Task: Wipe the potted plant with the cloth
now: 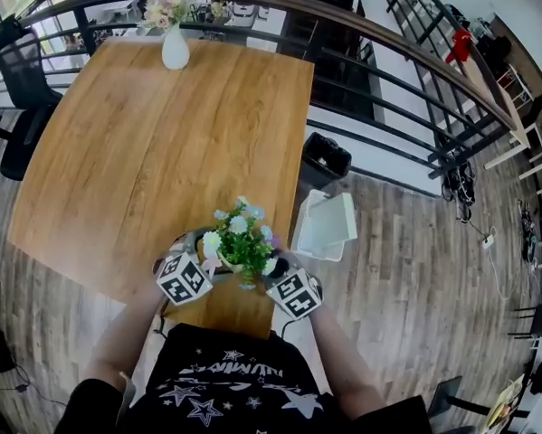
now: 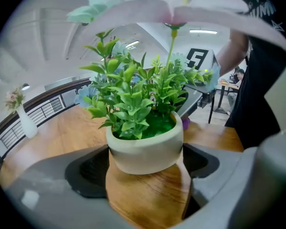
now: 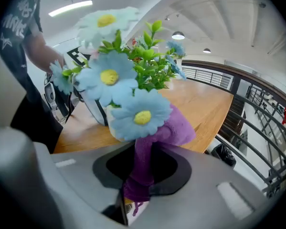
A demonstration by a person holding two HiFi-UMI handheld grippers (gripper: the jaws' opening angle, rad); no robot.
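Now then, wiping step by the look of it, barely under way. Found at the near edge of the table (image 1: 162, 134): the potted plant (image 2: 133, 99), upright in its pale pot (image 2: 145, 151). Clamped wide on that pot with the left gripper (image 1: 201, 253), jaws against both flanks, seemingly bracing it. Pinched tight in the right gripper (image 1: 275, 267), a purple cloth (image 3: 147, 156), bunched against the pot's side under a blue flower (image 3: 142, 116). Next, probably: hold the brace firm, drag the cloth round the pot and up over the leaves (image 2: 119, 80), and go gently, so as not to tip anything off that near edge.
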